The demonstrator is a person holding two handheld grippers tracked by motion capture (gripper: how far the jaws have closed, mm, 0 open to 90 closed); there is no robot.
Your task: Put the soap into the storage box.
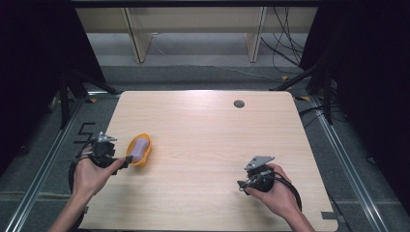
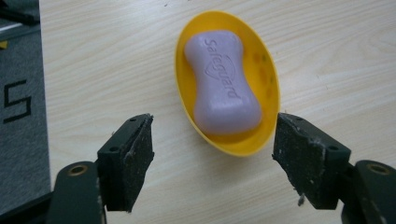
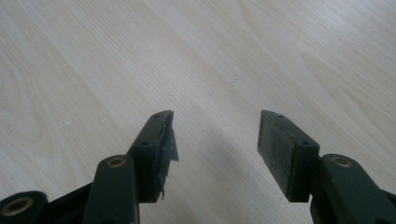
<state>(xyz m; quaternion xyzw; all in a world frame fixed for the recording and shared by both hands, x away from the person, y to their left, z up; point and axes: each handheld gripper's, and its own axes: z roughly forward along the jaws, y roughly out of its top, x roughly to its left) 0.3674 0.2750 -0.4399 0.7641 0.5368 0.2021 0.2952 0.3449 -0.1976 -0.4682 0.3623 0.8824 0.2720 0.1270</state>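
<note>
Bare table (image 1: pixel 208 140) surrounds soap dish (image 2: pixel 227 81); left claw (image 2: pixel 212 161) gapes just short.

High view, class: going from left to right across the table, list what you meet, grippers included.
Left gripper → yellow dish holding the soap → round grommet near the far edge → right gripper.

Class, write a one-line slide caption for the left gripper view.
Open left gripper poised just short of a yellow oval soap dish holding a purple Safeguard soap bar on the wooden table.
</note>
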